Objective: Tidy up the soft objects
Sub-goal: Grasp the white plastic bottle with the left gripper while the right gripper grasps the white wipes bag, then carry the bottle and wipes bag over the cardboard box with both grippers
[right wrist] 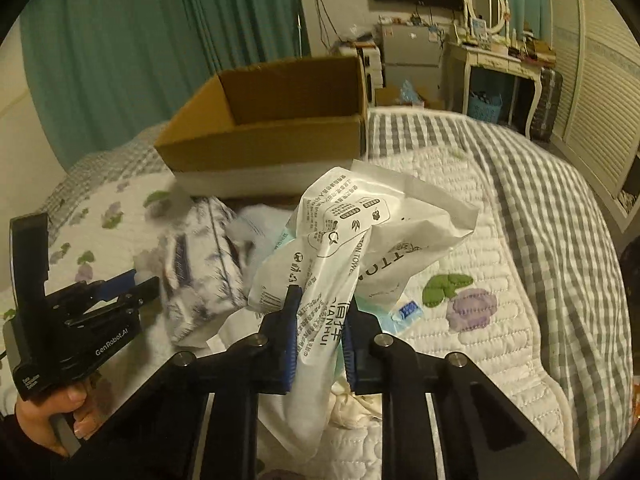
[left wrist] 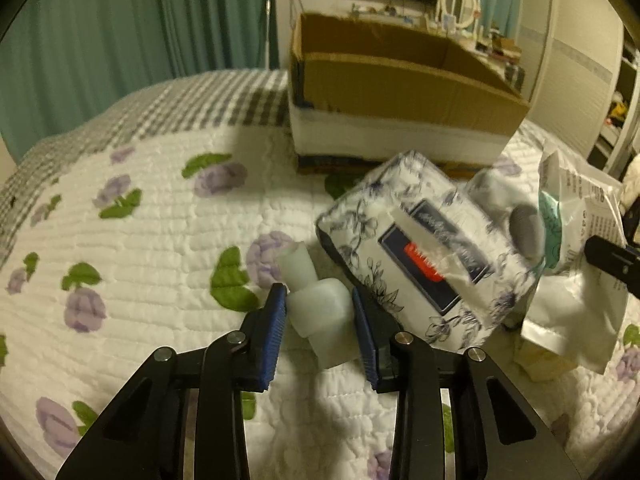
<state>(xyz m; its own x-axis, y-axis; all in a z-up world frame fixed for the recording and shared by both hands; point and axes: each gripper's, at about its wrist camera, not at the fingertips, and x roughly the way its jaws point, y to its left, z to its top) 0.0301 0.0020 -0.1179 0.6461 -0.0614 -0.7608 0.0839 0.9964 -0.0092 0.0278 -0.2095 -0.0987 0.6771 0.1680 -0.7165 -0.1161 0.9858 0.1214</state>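
My left gripper [left wrist: 320, 300] is shut on a white translucent soft bottle [left wrist: 320, 312] just above the flowered quilt. A floral tissue pack [left wrist: 416, 256] lies right of it, also in the right wrist view [right wrist: 204, 264]. My right gripper [right wrist: 320, 320] is shut on a crumpled white cotton-towel bag [right wrist: 340, 248], lifted above the bed; the bag shows at the right in the left wrist view [left wrist: 572, 248]. An open cardboard box [left wrist: 400, 92] stands behind on the bed, also in the right wrist view [right wrist: 272, 120]. The left gripper shows in the right wrist view [right wrist: 140, 280].
A cream cloth [right wrist: 352, 404] and a light blue packet [right wrist: 404, 312] lie under the bag. The quilt [left wrist: 140, 240] spreads left and front; checked bedding [right wrist: 540, 200] lies right. A dresser with mirror [right wrist: 500, 52] and teal curtains [left wrist: 120, 40] stand beyond the bed.
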